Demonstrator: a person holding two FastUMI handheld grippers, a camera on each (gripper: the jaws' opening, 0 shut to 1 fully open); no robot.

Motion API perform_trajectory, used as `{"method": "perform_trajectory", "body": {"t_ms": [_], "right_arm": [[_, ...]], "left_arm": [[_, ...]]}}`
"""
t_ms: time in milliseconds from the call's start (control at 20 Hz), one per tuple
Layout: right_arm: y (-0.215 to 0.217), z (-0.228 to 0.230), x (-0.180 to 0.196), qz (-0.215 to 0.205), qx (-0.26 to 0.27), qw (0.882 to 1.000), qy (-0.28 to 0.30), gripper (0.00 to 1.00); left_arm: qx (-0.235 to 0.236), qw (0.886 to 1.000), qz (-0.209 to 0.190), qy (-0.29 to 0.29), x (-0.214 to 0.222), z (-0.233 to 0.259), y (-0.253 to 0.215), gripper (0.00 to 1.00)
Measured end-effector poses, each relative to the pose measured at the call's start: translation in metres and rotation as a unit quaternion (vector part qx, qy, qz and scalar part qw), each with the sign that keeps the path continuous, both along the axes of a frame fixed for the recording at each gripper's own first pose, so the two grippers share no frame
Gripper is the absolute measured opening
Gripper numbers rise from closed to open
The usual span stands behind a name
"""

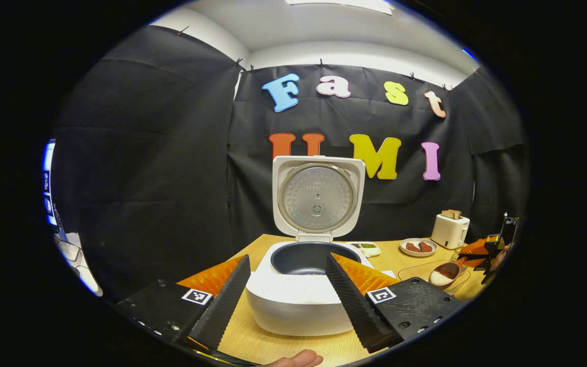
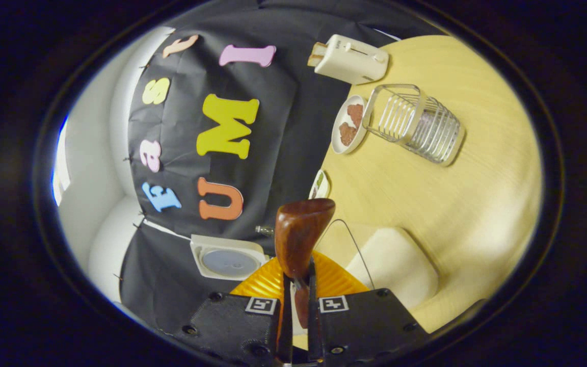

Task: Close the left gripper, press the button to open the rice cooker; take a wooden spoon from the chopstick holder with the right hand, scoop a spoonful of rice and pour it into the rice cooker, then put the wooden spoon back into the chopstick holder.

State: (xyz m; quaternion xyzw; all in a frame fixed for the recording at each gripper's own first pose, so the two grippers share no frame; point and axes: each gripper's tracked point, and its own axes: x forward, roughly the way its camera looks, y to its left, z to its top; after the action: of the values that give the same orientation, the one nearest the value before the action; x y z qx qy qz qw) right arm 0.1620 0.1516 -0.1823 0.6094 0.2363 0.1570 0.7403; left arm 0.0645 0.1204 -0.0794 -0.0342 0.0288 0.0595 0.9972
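Note:
In the left gripper view the white rice cooker stands on the table with its lid raised upright and the dark inner pot exposed. My left gripper is open, one finger at each side of the cooker's front. Far right, the right gripper holds a wooden spoon with white rice in its bowl over a clear container. In the right gripper view, which is rolled sideways, my right gripper is shut on the wooden spoon, near a heap of rice. The wire chopstick holder stands farther off.
A white toaster with bread, a plate of reddish pieces and a small dish sit at the back of the wooden table. A thumb shows at the bottom edge of the left gripper view.

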Motion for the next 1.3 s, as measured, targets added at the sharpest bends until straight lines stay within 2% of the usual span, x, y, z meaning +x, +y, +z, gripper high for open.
{"method": "perform_trajectory", "body": {"t_ms": [150, 250, 350, 550, 800, 950, 1200, 1300], "right_arm": [[-0.003, 0.009, 0.003, -0.011, 0.073, 0.997, 0.020, 0.17], [-0.003, 0.011, 0.000, -0.020, 0.155, 0.986, 0.058, 0.17], [0.004, 0.022, -0.002, -0.015, 0.187, 0.980, 0.068, 0.16], [0.019, 0.044, 0.002, -0.002, 0.154, 0.987, 0.038, 0.15], [0.053, 0.065, 0.017, 0.021, 0.148, 0.988, 0.037, 0.15], [0.084, 0.075, 0.032, 0.038, 0.137, 0.989, 0.042, 0.15], [0.147, 0.095, 0.059, 0.090, 0.127, 0.986, 0.052, 0.15], [0.168, 0.102, 0.069, 0.105, 0.101, 0.988, 0.048, 0.15]], "left_arm": [[-0.002, 1.000, -0.001, 0.005, 0.002, -0.004, 0.001, 0.94], [0.001, 1.000, -0.004, 0.002, 0.000, -0.001, 0.002, 0.94], [0.002, 1.000, -0.009, -0.002, -0.001, 0.001, 0.001, 0.94], [0.003, 1.000, -0.012, -0.016, -0.005, 0.008, 0.003, 0.94], [0.000, 1.000, -0.011, -0.024, -0.012, 0.015, 0.011, 0.94], [-0.001, 1.000, -0.007, -0.029, -0.017, 0.022, 0.017, 0.94], [0.006, 0.999, 0.002, -0.035, -0.024, 0.034, 0.027, 0.94], [0.010, 0.999, -0.001, -0.031, -0.029, 0.037, 0.027, 0.94]]}}
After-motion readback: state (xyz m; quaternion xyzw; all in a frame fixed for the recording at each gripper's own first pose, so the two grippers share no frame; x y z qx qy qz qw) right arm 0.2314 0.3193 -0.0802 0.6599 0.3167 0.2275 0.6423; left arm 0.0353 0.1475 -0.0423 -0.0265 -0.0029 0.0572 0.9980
